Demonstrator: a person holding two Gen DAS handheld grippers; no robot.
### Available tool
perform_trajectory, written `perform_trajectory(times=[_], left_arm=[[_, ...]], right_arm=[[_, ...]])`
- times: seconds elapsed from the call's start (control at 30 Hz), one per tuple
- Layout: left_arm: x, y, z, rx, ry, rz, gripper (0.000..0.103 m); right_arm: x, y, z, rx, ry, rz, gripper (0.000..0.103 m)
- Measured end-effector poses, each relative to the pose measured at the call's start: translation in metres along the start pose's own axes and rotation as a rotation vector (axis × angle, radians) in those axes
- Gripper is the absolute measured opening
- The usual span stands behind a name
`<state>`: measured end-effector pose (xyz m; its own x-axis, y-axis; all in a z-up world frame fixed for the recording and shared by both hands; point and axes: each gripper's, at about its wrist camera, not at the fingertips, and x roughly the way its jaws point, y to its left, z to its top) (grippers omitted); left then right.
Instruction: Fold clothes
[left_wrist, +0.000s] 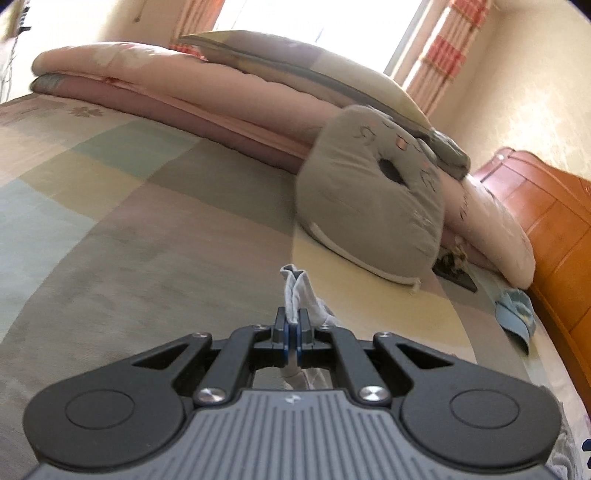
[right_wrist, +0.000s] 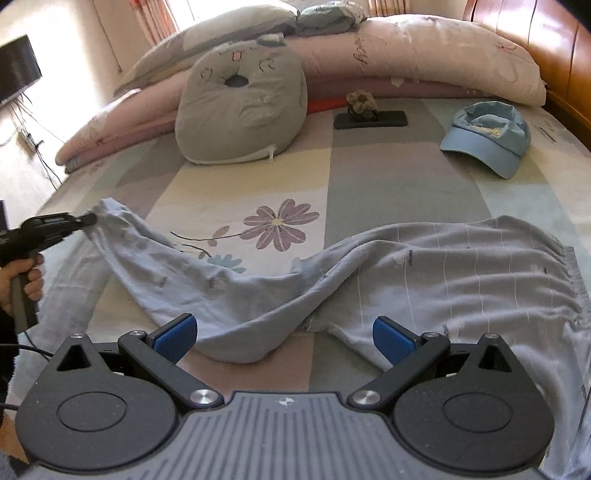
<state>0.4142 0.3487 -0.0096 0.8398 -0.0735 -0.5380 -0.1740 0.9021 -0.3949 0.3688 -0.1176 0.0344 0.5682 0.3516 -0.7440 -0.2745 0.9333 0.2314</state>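
Observation:
A pair of light grey-blue trousers (right_wrist: 424, 273) lies across the patchwork bed sheet (right_wrist: 369, 177), waistband at the right, legs running left. My left gripper (left_wrist: 294, 317) is shut on the hem of one leg (left_wrist: 295, 284) and holds it up off the bed; in the right wrist view this gripper (right_wrist: 90, 219) is at the far left with the leg hanging from it. My right gripper (right_wrist: 284, 334) is open and empty, just above the crotch fold of the trousers near the bed's front edge.
A grey cat-face cushion (right_wrist: 240, 107), folded pink quilts (right_wrist: 424, 51) and pillows lie at the back. A blue cap (right_wrist: 484, 136) and a dark phone with a flower ornament (right_wrist: 369, 118) lie on the sheet. A wooden headboard (right_wrist: 554, 40) is at the right, a TV (right_wrist: 16, 66) at the left.

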Motion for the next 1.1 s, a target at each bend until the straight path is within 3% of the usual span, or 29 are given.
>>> perform_trajectory(times=[0.33, 0.5, 0.67, 0.83, 0.9, 0.93, 1.03, 1.1], left_arm=[[-0.013, 0.033, 0.024, -0.055, -0.093, 0.054, 0.002], [-0.021, 0.032, 0.018, -0.059, -0.105, 0.069, 0.002], [-0.019, 0.035, 0.010, -0.071, -0.086, 0.095, 0.002], [-0.021, 0.032, 0.008, -0.077, -0.083, 0.108, 0.002], [-0.023, 0.030, 0.009, -0.079, -0.086, 0.111, 0.002], [-0.025, 0.028, 0.010, -0.078, -0.091, 0.115, 0.002], [-0.034, 0.022, 0.011, -0.076, -0.111, 0.126, 0.002], [-0.042, 0.019, 0.010, -0.080, -0.127, 0.136, 0.002]], right_arm=[[0.028, 0.019, 0.019, -0.088, 0.049, 0.010, 0.103], [0.035, 0.015, 0.020, -0.113, 0.060, 0.017, 0.101], [0.053, 0.015, 0.010, -0.263, 0.119, -0.004, 0.067], [0.087, 0.016, -0.009, -0.510, 0.185, -0.109, 0.051], [0.102, 0.013, -0.016, -0.592, 0.216, -0.132, 0.034], [0.104, 0.011, -0.017, -0.610, 0.229, -0.124, 0.013], [0.099, 0.009, -0.017, -0.648, 0.261, -0.078, 0.004], [0.096, 0.007, -0.017, -0.673, 0.283, -0.048, 0.004]])
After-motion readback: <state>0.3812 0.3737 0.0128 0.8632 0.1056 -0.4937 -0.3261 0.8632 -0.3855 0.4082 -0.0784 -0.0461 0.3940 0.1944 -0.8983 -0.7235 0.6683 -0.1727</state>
